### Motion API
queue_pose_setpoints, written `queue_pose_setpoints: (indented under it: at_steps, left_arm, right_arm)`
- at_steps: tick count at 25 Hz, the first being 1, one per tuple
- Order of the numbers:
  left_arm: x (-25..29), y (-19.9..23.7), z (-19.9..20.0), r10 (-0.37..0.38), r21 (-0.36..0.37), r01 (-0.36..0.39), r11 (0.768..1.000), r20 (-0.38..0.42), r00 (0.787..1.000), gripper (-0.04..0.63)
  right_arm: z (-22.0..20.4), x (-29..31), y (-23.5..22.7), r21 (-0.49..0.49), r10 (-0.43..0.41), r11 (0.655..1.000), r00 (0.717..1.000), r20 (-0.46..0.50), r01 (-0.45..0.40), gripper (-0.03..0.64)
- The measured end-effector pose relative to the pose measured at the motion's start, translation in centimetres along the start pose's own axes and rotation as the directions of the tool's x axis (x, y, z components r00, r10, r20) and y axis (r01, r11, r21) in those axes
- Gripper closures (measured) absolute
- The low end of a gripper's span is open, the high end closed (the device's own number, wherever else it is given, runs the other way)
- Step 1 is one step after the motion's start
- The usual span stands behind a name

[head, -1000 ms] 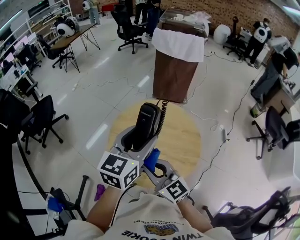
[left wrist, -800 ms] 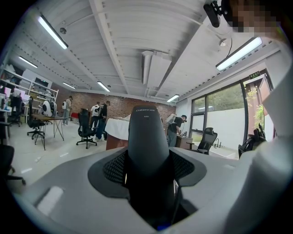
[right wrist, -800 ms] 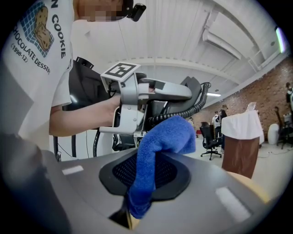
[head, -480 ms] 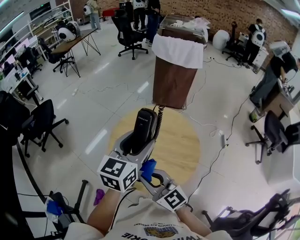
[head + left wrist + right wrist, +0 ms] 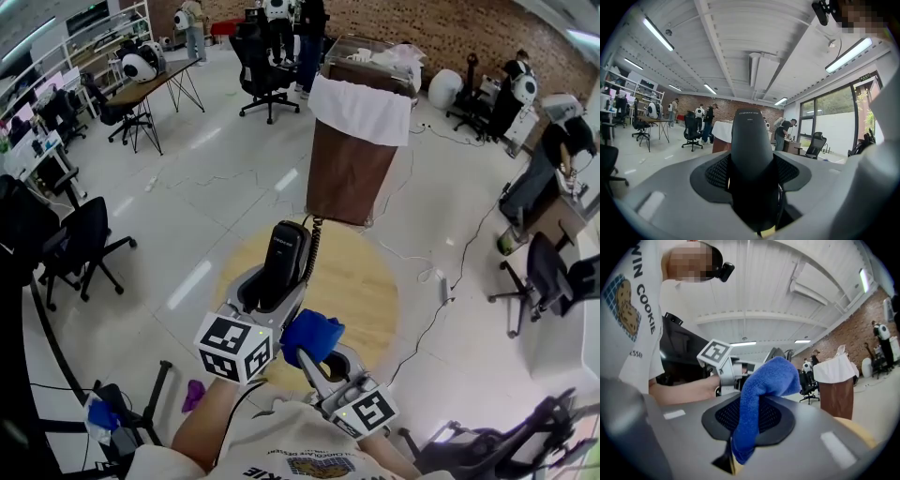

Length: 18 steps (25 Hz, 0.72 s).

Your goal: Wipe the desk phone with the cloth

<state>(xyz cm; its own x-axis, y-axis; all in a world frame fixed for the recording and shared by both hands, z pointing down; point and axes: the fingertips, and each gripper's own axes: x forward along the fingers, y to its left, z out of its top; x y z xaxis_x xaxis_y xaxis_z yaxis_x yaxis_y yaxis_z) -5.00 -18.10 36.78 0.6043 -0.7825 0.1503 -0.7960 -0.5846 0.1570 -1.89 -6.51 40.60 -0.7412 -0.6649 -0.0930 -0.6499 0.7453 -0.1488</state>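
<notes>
A black phone handset (image 5: 284, 258) stands upright over the round wooden table (image 5: 366, 281), and its coiled cord (image 5: 315, 246) hangs behind it. My left gripper (image 5: 272, 289) is shut on the handset's lower part. In the left gripper view the handset (image 5: 751, 150) fills the space between the grey jaws. A blue cloth (image 5: 312, 336) is bunched just right of the left gripper's marker cube, and my right gripper (image 5: 317, 360) is shut on it. In the right gripper view the cloth (image 5: 764, 385) sticks up from between the jaws. The phone's base is out of sight.
A tall brown bin with a white liner (image 5: 352, 155) stands just beyond the table. Black office chairs (image 5: 80, 239) and desks line the left side. More chairs (image 5: 553, 267), cables on the floor and several people are at the right and back.
My right gripper has risen with the blue cloth, which now shows fully beside the left marker cube. The left gripper and handset have hardly moved.
</notes>
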Motion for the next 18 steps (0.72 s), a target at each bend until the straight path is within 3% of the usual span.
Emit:
queue_pose_setpoints:
  at_steps: [4,12,18]
  left_arm:
    - [0.0,-0.2,0.0,-0.007,0.000,0.007,1.000,-0.001,1.000,0.341]
    - [-0.3,-0.8,-0.4,-0.019,0.003,0.019,1.000,-0.009,1.000,0.341]
    - [-0.6,-1.5,-1.2,-0.033,0.001,0.033,0.999,-0.025,0.999,0.341]
  right_arm:
    - [2.8,0.0,-0.4,0.013,-0.013,1.000,0.998,0.067,0.012,0.555]
    - [3.6,0.1,-0.8,0.047,-0.019,0.999,0.996,0.088,0.015,0.555]
    - [5.7,0.2,-2.6,0.018,-0.044,0.999,0.993,0.112,0.042,0.555]
